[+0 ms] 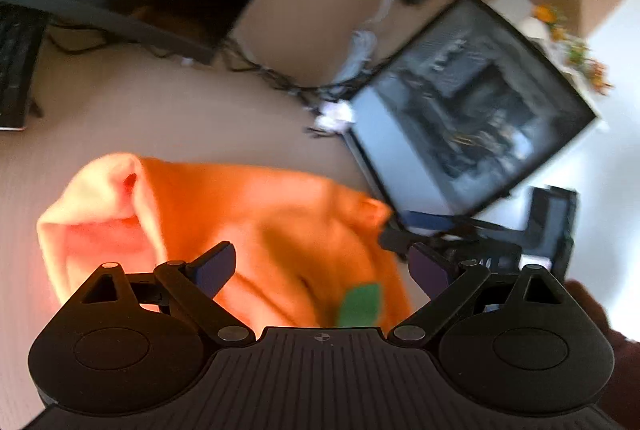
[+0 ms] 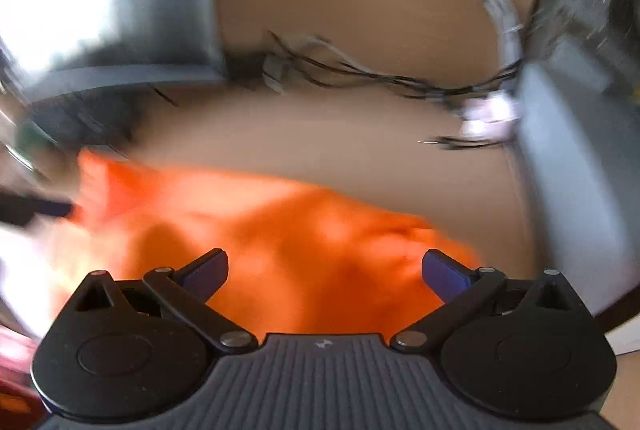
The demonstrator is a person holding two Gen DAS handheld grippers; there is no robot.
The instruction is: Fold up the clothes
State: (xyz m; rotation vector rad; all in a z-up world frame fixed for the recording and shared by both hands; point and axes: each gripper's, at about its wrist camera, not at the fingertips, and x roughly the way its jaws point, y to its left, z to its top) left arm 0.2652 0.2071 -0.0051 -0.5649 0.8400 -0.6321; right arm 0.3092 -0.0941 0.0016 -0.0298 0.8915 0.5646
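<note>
Through the left wrist camera I see my left gripper (image 1: 322,272) with its jaws spread wide and nothing between them, hanging above the orange garment (image 1: 256,230). The garment lies bunched on the tan table (image 1: 160,118), its pale inner side turned up at the edge farthest from the monitor (image 1: 468,118). A green patch (image 1: 360,304) on the cloth shows only here, close to the gripper body. Only this view gives me the tilted monitor beyond the garment, a keyboard (image 1: 16,66) at the far left edge, a tangle of black cables (image 1: 272,74) behind the garment, and some orange flowers (image 1: 576,50) past the monitor. A black device (image 1: 552,222), perhaps my other gripper, sits just beside the garment's monitor-side end. I can read no writing on the screen; it is too blurred.

Through the right wrist camera, heavily smeared, my right gripper (image 2: 324,272) is likewise spread apart and empty, held low over the same orange garment (image 2: 280,242), which fills the space between the fingers. A dark tip (image 2: 36,208) touches the garment's left end; I cannot tell what it is. The cables (image 2: 360,74) run behind the garment. No label is legible.
</note>
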